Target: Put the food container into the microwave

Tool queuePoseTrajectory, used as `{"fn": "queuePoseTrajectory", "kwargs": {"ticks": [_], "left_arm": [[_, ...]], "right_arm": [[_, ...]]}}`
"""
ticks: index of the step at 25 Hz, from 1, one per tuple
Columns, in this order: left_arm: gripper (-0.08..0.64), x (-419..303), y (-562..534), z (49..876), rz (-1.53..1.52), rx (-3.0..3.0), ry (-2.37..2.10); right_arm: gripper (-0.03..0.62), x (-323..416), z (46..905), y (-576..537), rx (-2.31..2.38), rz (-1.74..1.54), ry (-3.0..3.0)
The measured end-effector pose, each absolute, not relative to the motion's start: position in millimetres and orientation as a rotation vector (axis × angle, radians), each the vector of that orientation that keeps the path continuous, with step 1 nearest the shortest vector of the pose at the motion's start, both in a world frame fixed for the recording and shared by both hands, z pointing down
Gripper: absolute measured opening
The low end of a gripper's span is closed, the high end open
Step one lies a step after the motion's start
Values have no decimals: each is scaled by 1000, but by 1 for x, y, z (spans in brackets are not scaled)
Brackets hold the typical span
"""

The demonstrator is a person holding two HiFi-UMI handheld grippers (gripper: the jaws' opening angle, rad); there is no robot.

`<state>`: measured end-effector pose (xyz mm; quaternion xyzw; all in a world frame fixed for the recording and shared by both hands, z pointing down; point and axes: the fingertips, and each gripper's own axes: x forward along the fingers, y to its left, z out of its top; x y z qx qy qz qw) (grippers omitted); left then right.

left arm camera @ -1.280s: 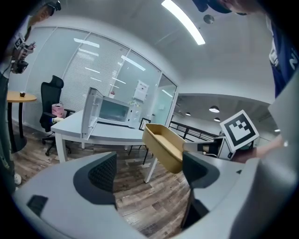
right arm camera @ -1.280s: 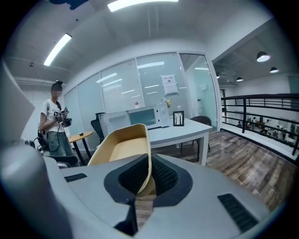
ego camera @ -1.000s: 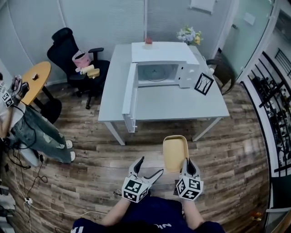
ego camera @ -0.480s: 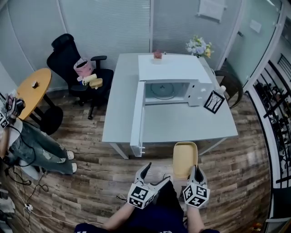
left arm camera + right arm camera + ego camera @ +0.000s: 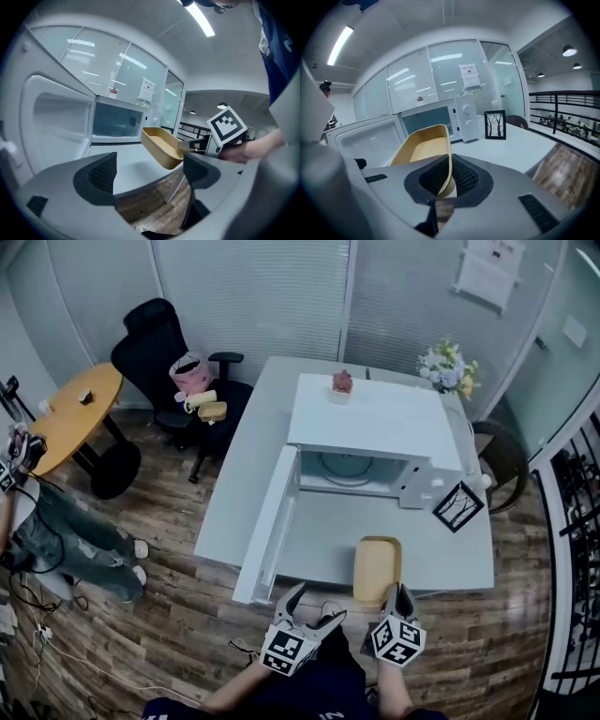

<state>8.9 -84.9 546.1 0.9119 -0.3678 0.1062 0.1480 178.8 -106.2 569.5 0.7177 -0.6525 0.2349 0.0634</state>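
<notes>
Pickup's done: the right gripper (image 5: 400, 594) has its jaws clamped on the rim of the tan food container (image 5: 377, 568), held over the white table's (image 5: 234, 493) near edge, lower centre of the frame. The left gripper (image 5: 314, 607) has its jaws apart with nothing in them. The microwave (image 5: 366, 423) already has its door (image 5: 270, 521) open, so all that looks left is sliding the container inside.

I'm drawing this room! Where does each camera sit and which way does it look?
Head view: on the person's head, looking steeply down at white table and open white microwave; left tool, right tool, forearms show.
Left gripper view: on the left tool, facing the microwave between open jaws; a hand shows.
Right gripper view: on the right tool, facing the microwave; it grips the shallow tan food container.
Shared: both see container, microwave.
</notes>
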Motion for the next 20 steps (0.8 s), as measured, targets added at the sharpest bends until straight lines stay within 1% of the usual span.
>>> {"fn": "queuePoseTrajectory", "kwargs": {"ticks": [9,15,20], "left_arm": [[426,35,-178,542,270,2484,-1302],[426,28,-212,542,259,2414,-1436],[426,19,-225,544,260,2391,-1446]], "right_arm": [[31,203,565,-219,1955,688,-2122],[32,195,572,-272,1839,689,-2166],[34,182,581,-300,1796,710,-2139]]}}
